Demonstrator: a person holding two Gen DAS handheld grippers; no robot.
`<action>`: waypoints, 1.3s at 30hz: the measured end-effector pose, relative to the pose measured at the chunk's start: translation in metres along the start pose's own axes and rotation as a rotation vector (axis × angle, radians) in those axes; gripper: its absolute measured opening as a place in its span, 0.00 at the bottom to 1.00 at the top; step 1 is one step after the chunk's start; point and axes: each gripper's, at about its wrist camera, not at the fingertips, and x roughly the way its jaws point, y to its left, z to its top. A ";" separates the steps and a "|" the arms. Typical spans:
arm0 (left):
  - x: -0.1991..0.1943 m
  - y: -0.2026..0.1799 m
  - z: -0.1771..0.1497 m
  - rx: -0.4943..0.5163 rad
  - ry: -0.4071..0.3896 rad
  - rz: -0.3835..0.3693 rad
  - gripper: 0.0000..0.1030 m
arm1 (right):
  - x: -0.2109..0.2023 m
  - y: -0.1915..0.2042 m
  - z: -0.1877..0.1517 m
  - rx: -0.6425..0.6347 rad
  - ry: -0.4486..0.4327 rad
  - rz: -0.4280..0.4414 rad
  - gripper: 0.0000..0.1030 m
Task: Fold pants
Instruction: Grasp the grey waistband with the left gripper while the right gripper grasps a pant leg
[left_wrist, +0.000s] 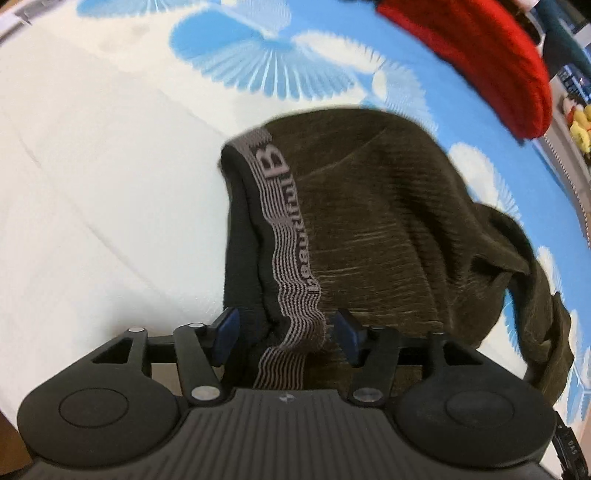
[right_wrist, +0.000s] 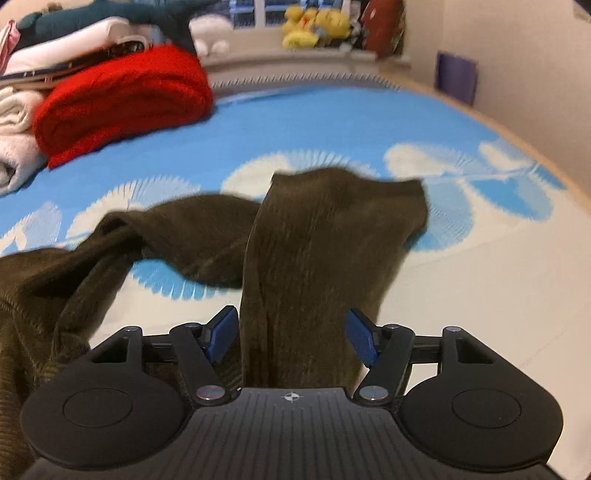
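Note:
Dark olive ribbed pants (left_wrist: 388, 221) lie on a blue and white patterned bed cover (left_wrist: 110, 166). Their grey striped waistband (left_wrist: 291, 266) runs between the fingers of my left gripper (left_wrist: 288, 332), whose blue pads stand apart on either side of it. In the right wrist view a pant leg (right_wrist: 321, 251) passes between the fingers of my right gripper (right_wrist: 291, 336), also wide apart. The other leg (right_wrist: 177, 229) trails to the left over the cover.
A folded red knit garment (right_wrist: 122, 99) lies at the back left with white and pink folded clothes (right_wrist: 18, 122) beside it. Yellow plush toys (right_wrist: 314, 26) sit on a ledge behind the bed. The bed's edge (right_wrist: 517, 129) curves at right.

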 end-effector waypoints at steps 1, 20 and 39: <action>0.006 0.000 0.003 -0.005 0.014 0.015 0.62 | 0.006 0.002 0.000 -0.008 0.017 0.003 0.65; 0.031 -0.039 -0.012 0.156 -0.033 0.164 0.74 | 0.061 0.029 0.007 -0.109 0.090 -0.100 0.62; -0.013 -0.043 0.005 0.290 -0.194 0.093 0.08 | 0.039 0.027 0.024 -0.063 0.047 -0.072 0.10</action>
